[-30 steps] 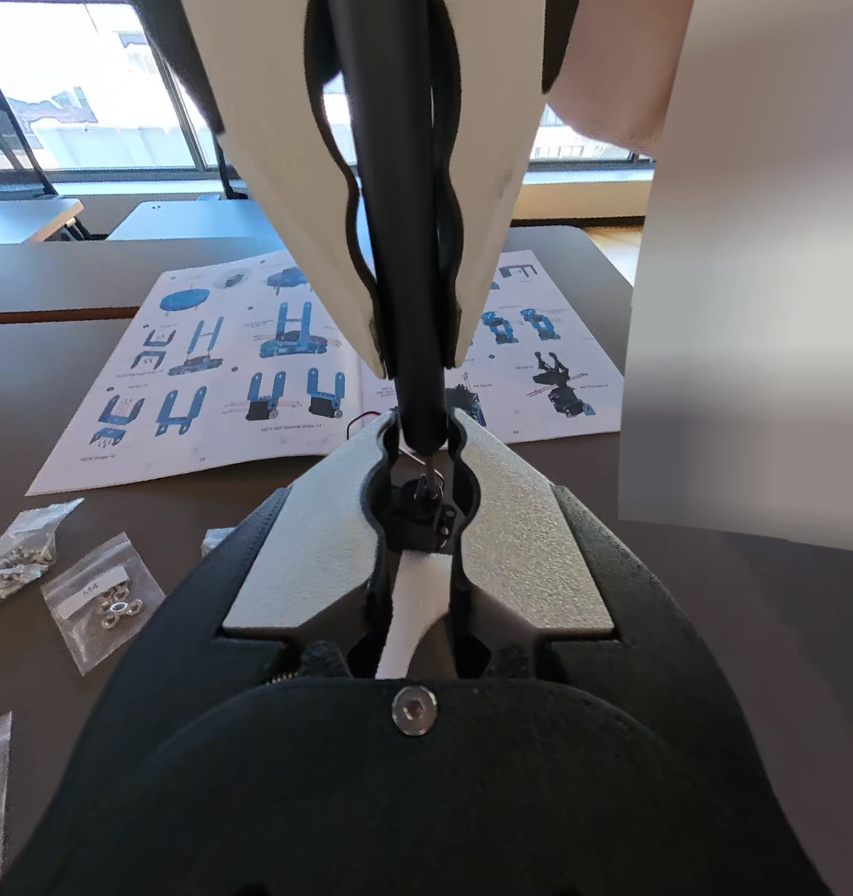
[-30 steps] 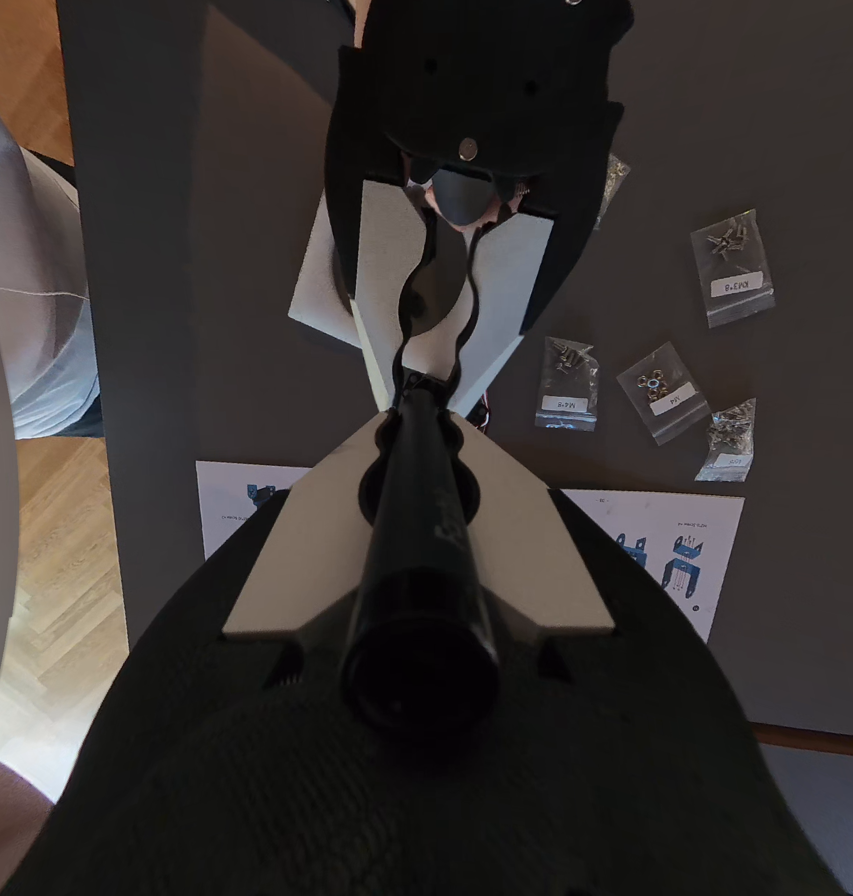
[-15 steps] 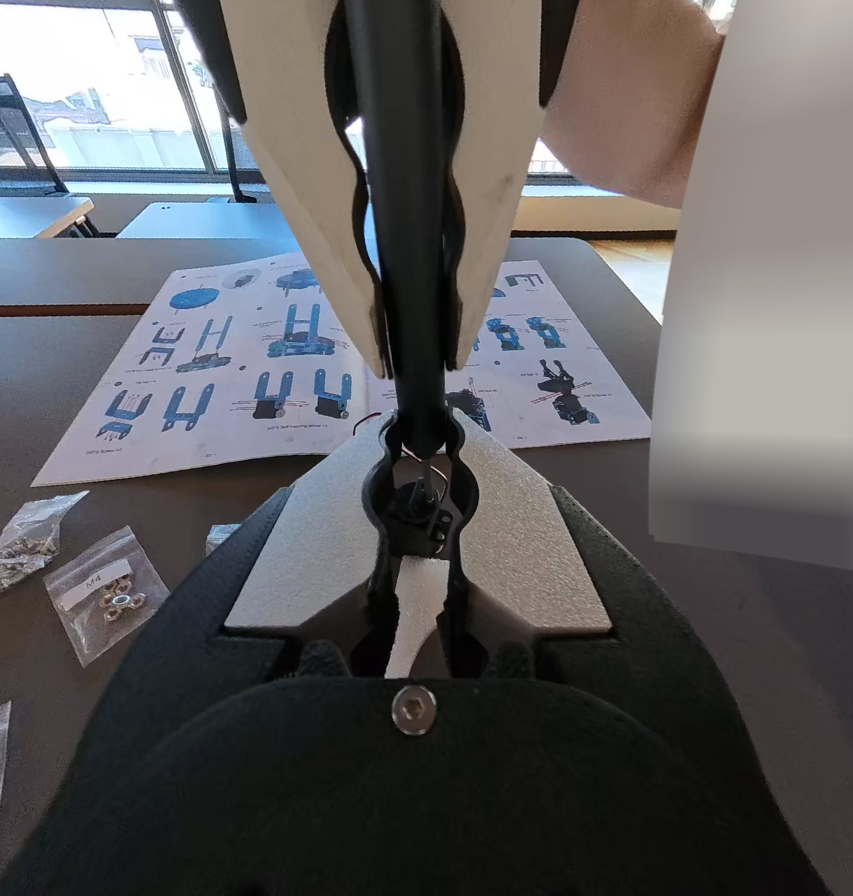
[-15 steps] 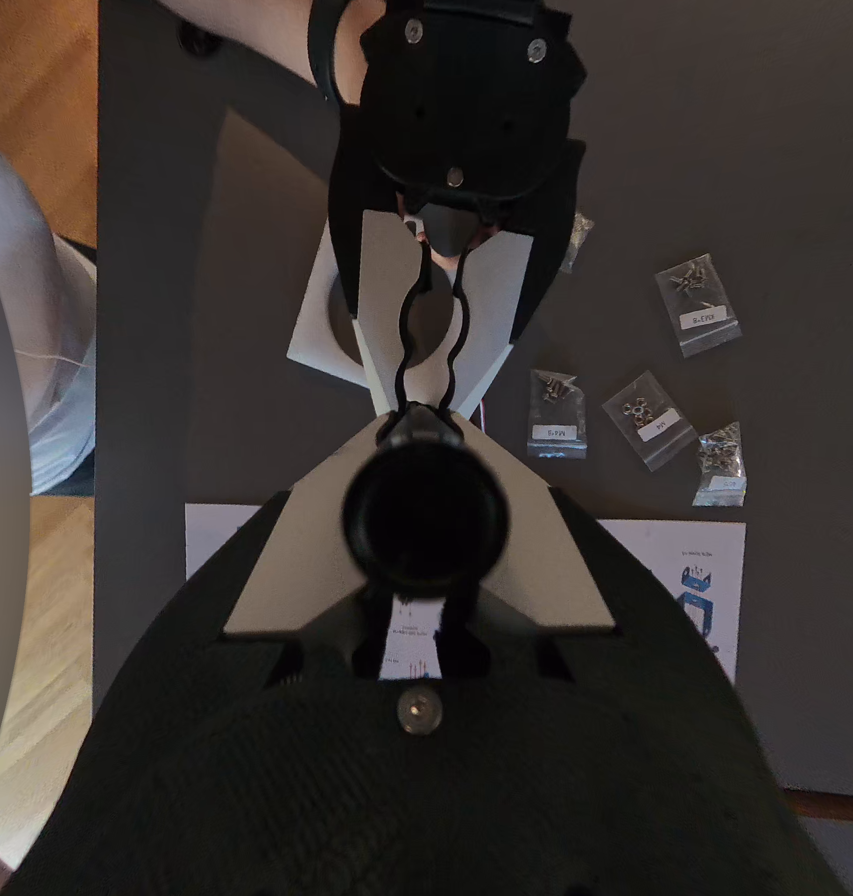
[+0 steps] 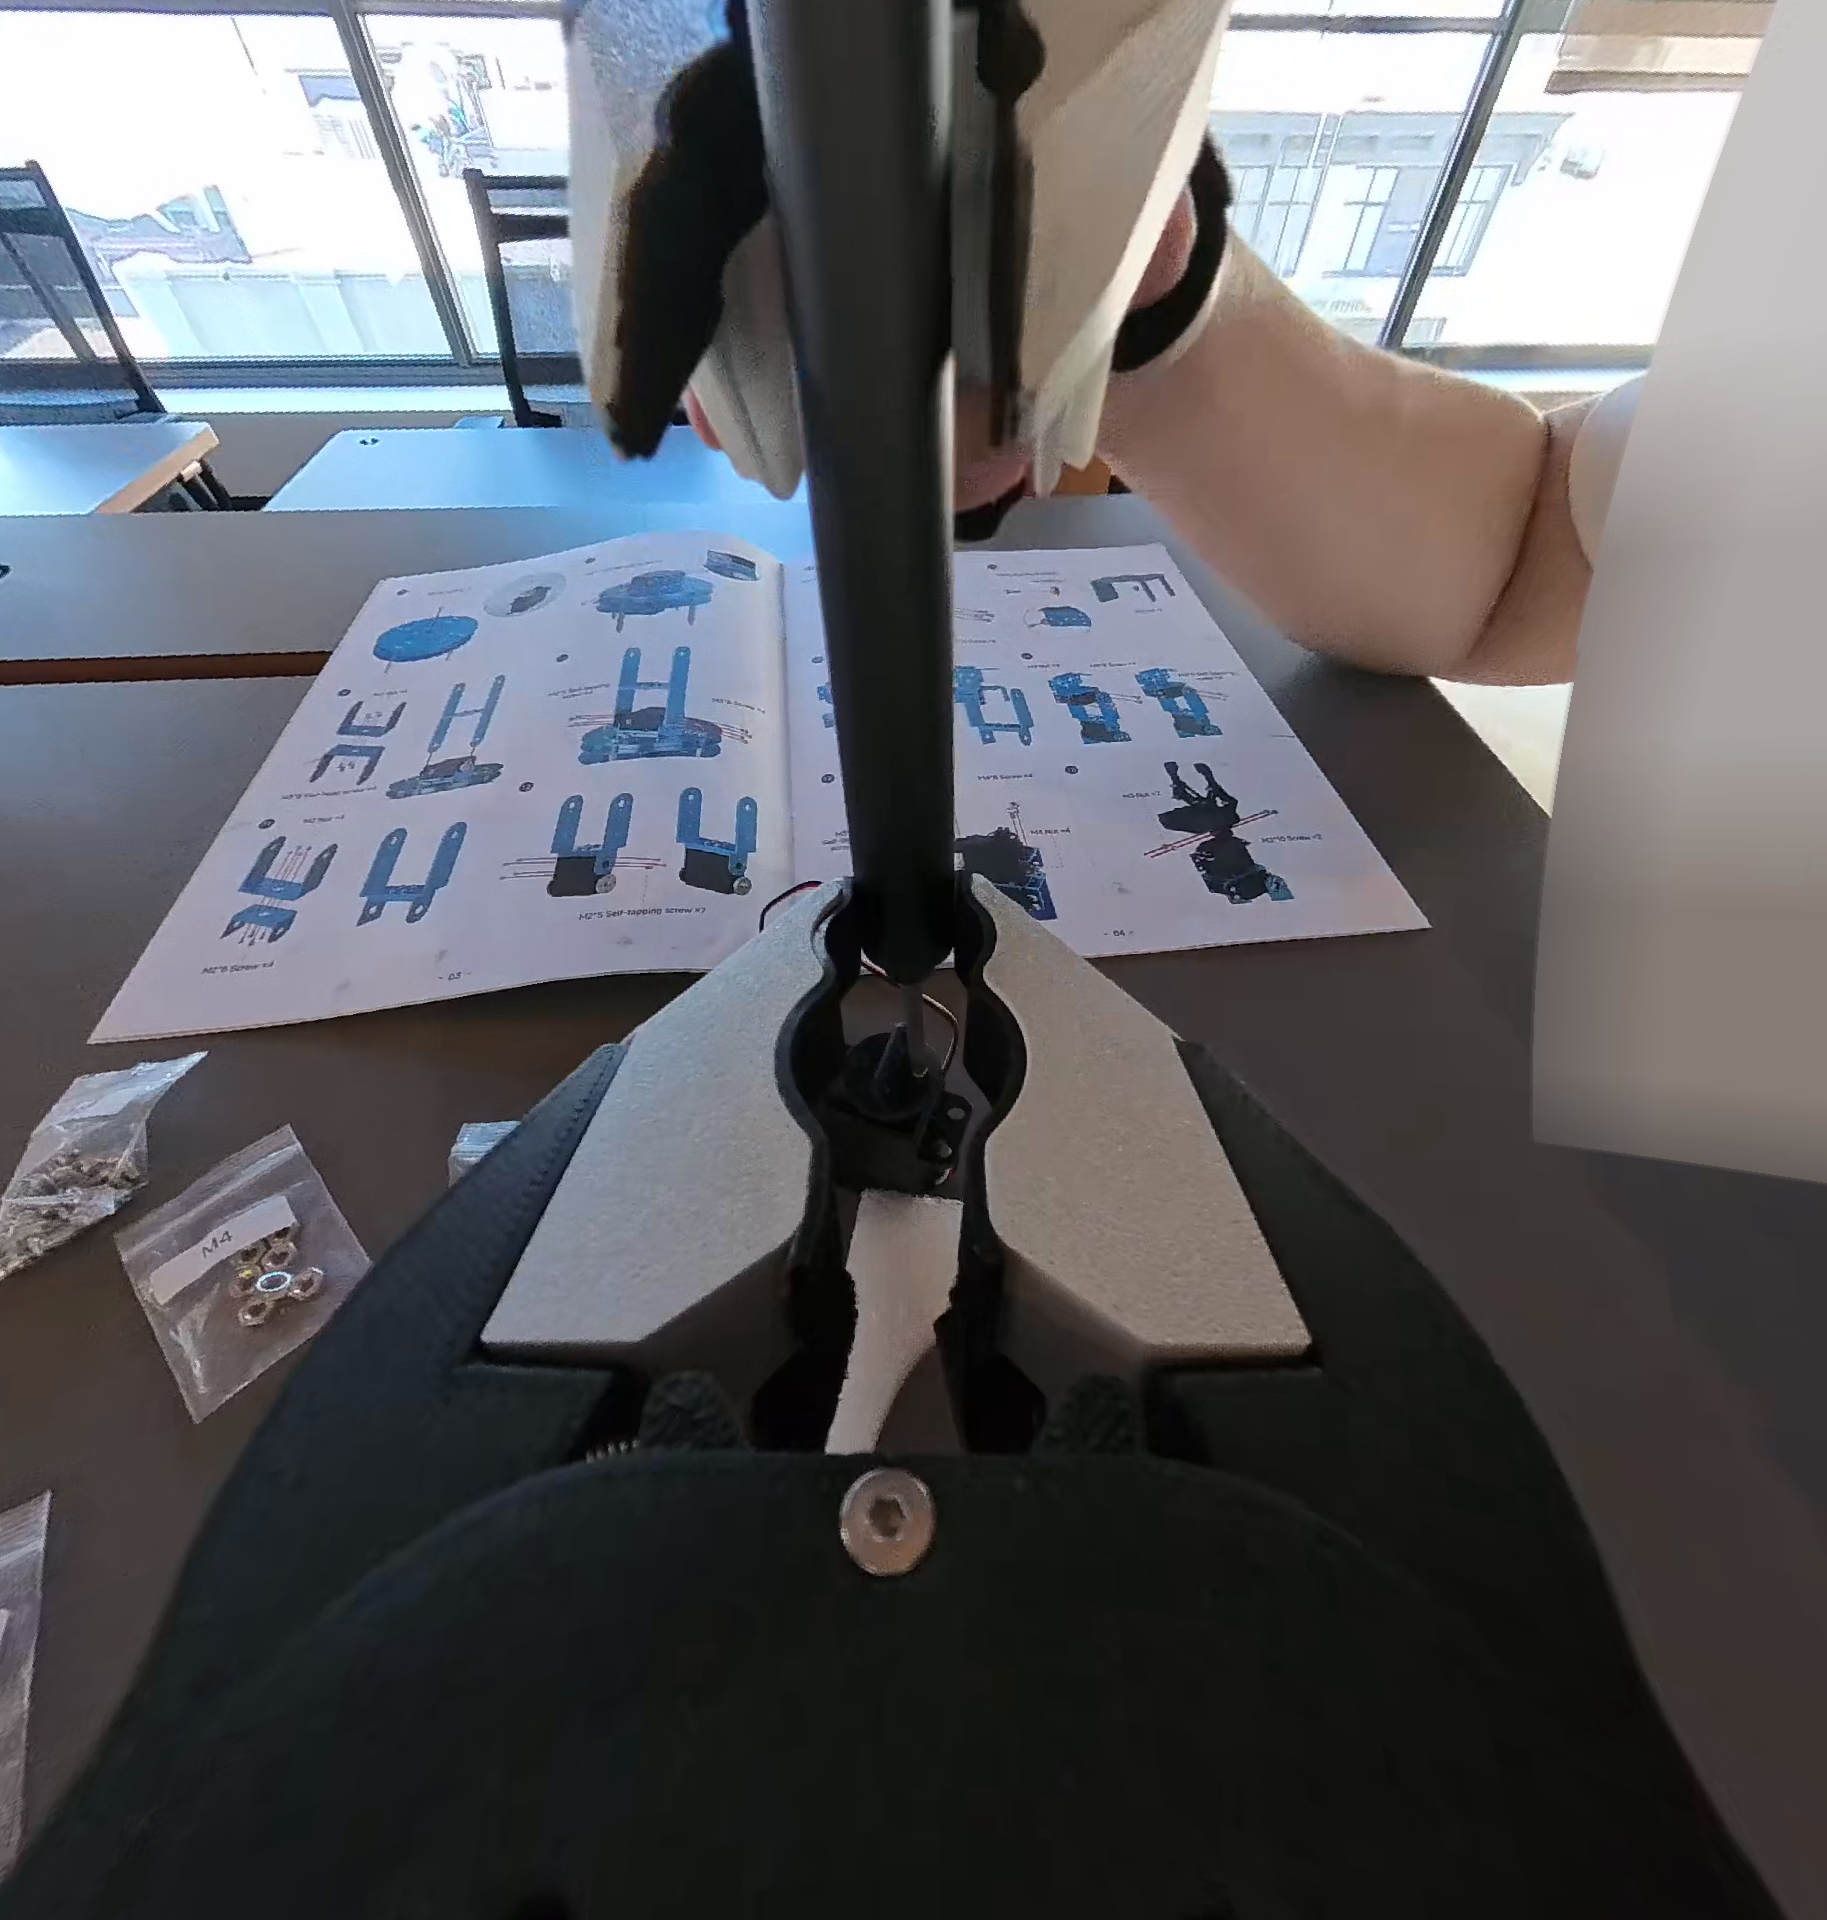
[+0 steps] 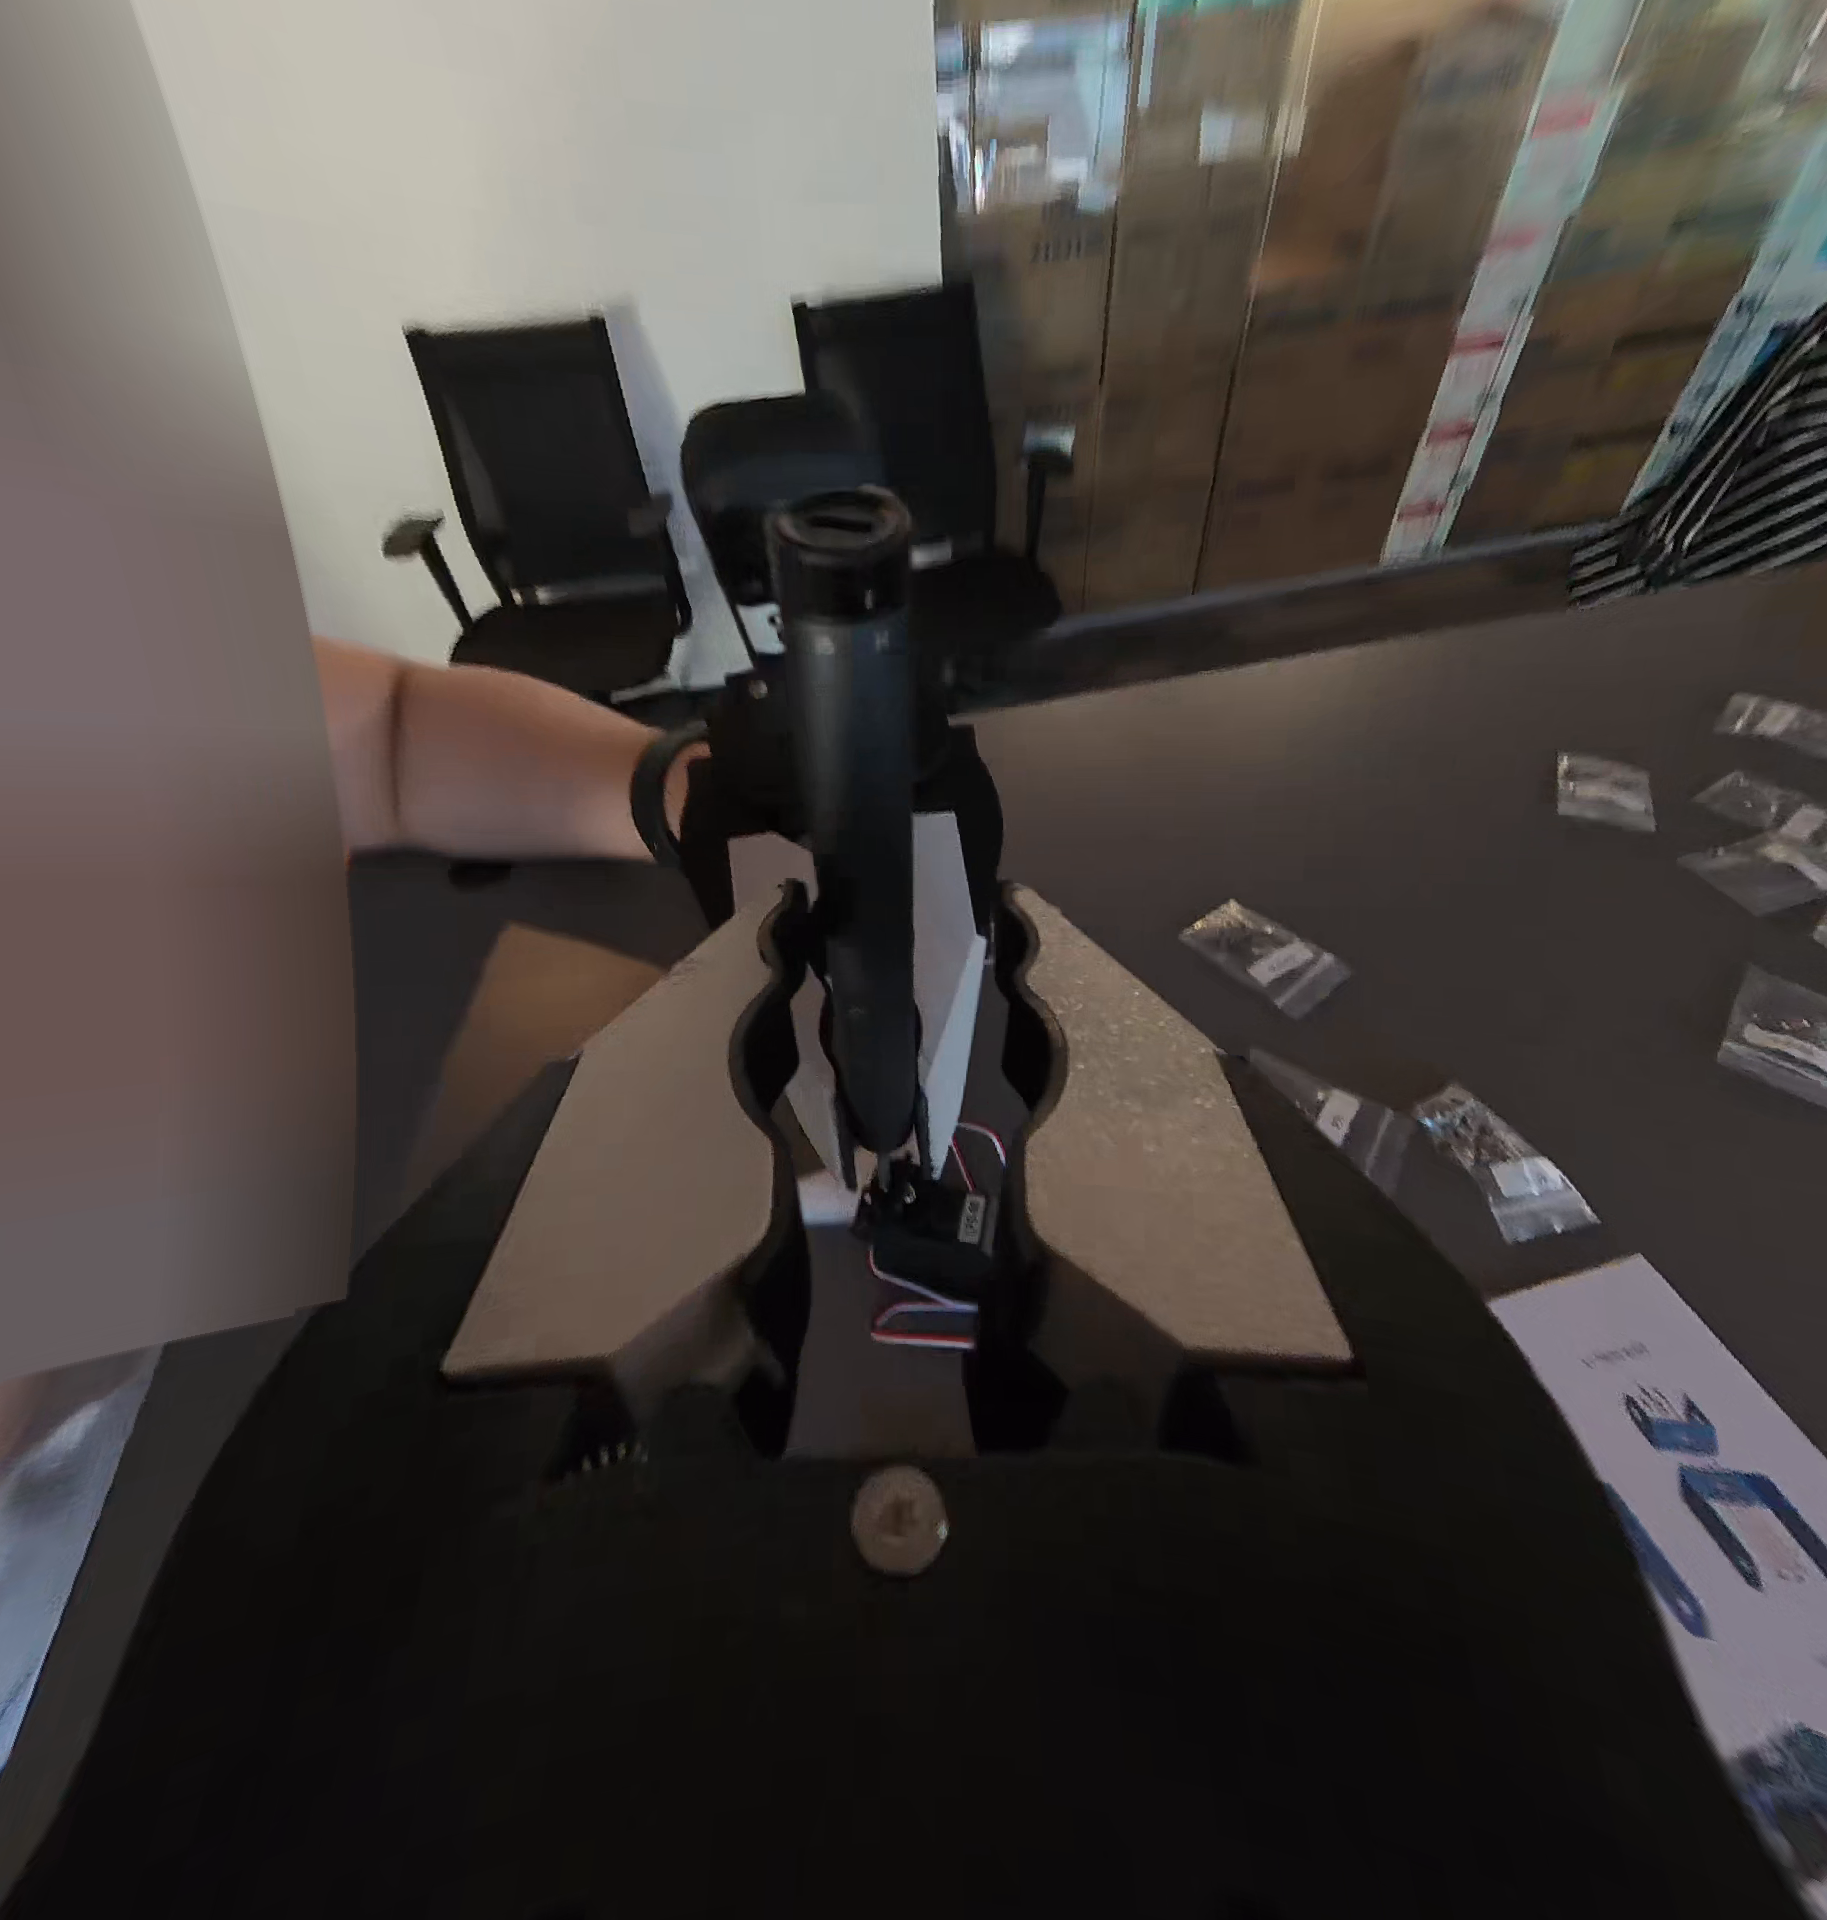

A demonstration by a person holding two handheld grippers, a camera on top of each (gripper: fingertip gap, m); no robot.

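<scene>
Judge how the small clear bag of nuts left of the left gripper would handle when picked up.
The bag looks like thin, creased film, so it would probably flop and fold rather than hold its shape. The loose metal nuts would likely slide to the low end, making it bottom-heavy. Lying flat on the table, it should not roll, though the glossy film may slip.
</scene>
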